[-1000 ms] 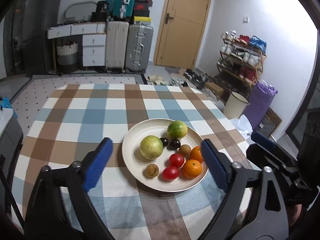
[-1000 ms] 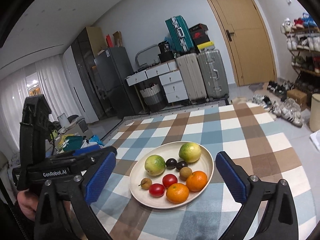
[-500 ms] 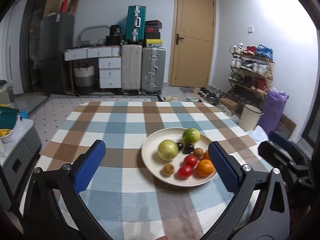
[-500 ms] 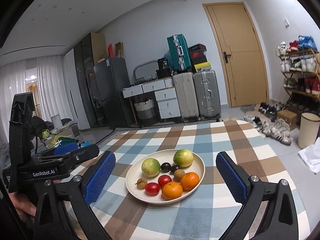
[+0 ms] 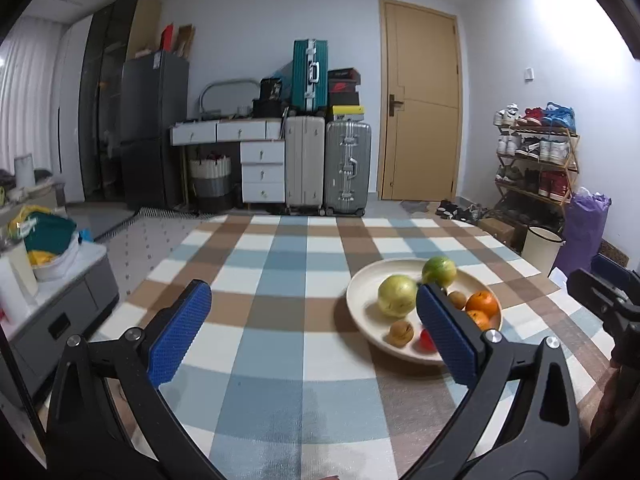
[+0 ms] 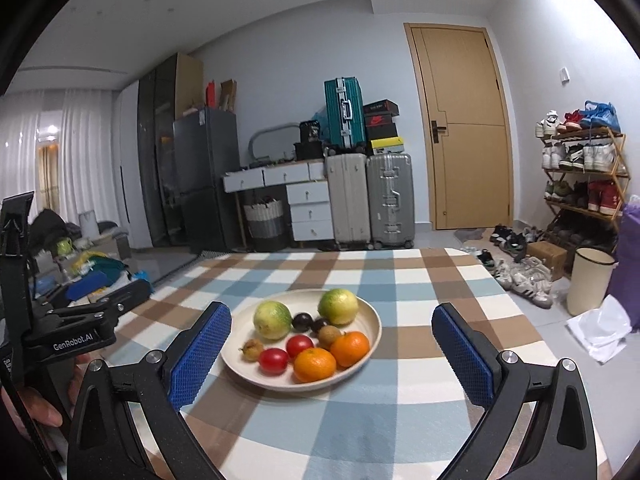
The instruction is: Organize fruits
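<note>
1. A table covered by a checked cloth of blue, brown and white squares (image 6: 400,276) fills the foreground of both wrist views.
2. Behind it stand a tan wooden door (image 6: 464,128), two upright hard-shell suitcases in beige and silver (image 6: 370,200), a teal suitcase (image 6: 342,110) stacked above them, a white drawer unit (image 6: 310,208), a dark grey fridge (image 6: 204,176) and a wooden shoe rack full of trainers (image 6: 584,168).
3. A cream waste bin (image 6: 590,280) sits on the floor to the right of the table.
4. A round cream plate (image 6: 370,320) rests on the cloth, holding all the fruit: two yellow-green round fruits (image 6: 272,319), two small dark plums (image 6: 303,321), two red tomatoes (image 6: 300,345), two oranges (image 6: 350,348) and two small brown fruits (image 6: 253,349), close together.
5. The left gripper (image 5: 312,328) is spread wide and empty above bare cloth, left of the plate.
6. The right gripper (image 6: 332,356) is also spread wide and empty, the plate lying between its blue pads (image 6: 200,356).
</note>
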A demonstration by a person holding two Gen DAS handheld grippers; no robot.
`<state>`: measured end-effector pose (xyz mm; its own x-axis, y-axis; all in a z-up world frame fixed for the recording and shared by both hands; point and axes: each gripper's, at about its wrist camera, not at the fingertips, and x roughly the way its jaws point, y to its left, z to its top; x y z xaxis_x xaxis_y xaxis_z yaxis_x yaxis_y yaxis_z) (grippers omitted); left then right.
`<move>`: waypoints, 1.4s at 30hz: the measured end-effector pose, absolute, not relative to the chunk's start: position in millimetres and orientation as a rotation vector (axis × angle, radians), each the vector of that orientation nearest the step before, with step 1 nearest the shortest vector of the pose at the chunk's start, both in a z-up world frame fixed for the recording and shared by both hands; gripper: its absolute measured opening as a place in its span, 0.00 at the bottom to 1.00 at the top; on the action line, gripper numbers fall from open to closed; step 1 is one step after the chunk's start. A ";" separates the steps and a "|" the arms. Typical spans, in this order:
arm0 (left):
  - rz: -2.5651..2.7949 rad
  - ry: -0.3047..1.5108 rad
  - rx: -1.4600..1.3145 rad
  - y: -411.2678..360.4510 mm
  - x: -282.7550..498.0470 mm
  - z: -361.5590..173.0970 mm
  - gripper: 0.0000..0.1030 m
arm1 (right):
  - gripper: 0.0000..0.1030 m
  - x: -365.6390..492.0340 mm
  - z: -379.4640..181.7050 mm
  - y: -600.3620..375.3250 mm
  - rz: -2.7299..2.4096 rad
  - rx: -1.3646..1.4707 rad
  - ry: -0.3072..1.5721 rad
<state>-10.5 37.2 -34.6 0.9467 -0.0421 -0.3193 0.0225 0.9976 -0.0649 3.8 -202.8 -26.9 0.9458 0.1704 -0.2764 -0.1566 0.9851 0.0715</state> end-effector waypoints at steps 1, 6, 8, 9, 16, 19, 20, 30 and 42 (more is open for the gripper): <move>-0.032 0.324 -0.067 39.1 -10.1 -38.3 0.99 | 0.99 4.9 -29.2 -202.3 0.159 0.042 0.291; -0.052 0.319 -0.057 39.0 -4.4 -46.3 0.99 | 0.99 8.3 -34.1 -201.4 0.152 0.026 0.321; -0.062 0.335 -0.038 35.3 -0.6 -49.1 0.99 | 0.99 10.2 -35.0 -200.3 0.161 0.017 0.332; -0.063 0.340 -0.029 33.2 0.8 -49.8 0.99 | 0.99 11.4 -35.6 -199.0 0.161 0.012 0.339; -0.067 0.316 -0.016 27.1 0.7 -51.4 0.99 | 1.00 6.5 -35.7 -191.0 0.145 -0.033 0.322; -0.070 0.307 -0.011 27.5 3.1 -51.9 0.99 | 1.00 9.3 -36.4 -191.1 0.149 -0.034 0.332; -0.069 0.307 -0.012 26.5 -0.5 -48.8 0.99 | 1.00 10.7 -36.7 -192.5 0.152 -0.026 0.338; -0.068 0.308 -0.012 28.1 -1.4 -48.5 0.99 | 1.00 7.0 -35.6 -189.6 0.150 -0.035 0.322; -0.068 0.309 -0.013 28.2 -1.1 -48.5 0.99 | 1.00 7.0 -35.4 -189.2 0.151 -0.036 0.321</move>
